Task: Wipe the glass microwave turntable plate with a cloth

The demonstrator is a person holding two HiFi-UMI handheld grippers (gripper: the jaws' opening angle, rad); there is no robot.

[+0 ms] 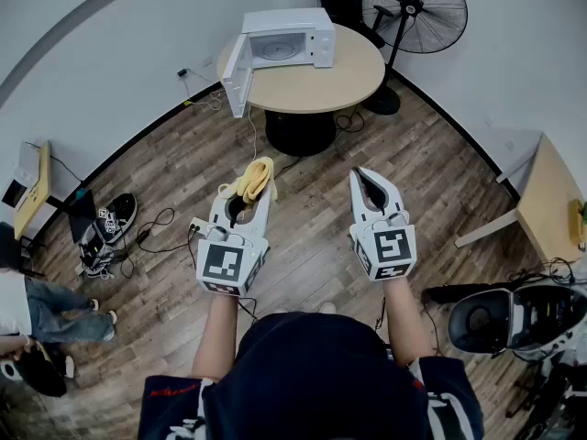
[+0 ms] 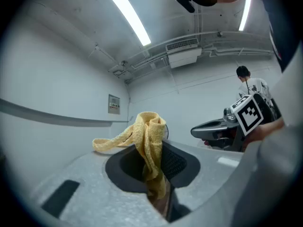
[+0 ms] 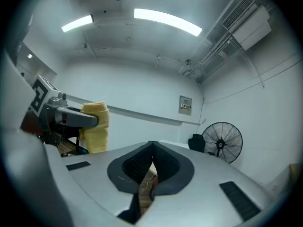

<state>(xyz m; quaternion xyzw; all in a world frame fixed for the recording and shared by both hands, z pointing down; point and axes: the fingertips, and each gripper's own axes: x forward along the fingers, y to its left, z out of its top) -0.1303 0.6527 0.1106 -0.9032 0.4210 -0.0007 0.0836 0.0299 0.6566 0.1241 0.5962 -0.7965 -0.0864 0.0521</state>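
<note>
Hand-held gripper [image 1: 260, 189] (left) pinches cloth [image 1: 249, 182] — its length running forward along jaws.

Round tan worktop [image 1: 344, 81] standing on a black pedestal base [image 1: 300, 134] at the far end of the plank floor [image 1: 312, 246]. White microwave [image 1: 286, 39] sitting toward the worktop's far left edge, its door [image 1: 235, 79] hanging open past that edge. Black pedestal fan [image 1: 415, 9] standing just beside the worktop's right edge. Cables [image 1: 160, 232] trailing over the floor's left part, a black shoe [image 1: 117, 216] lying near them. Second pale table [image 1: 548, 200] showing at the floor's right edge. Person in jeans [image 1: 55, 310] showing at the floor's left edge. Light strip [image 2: 130, 17] glowing on the ceiling, air-conditioning unit [image 2: 183, 56] hanging near it.
</note>
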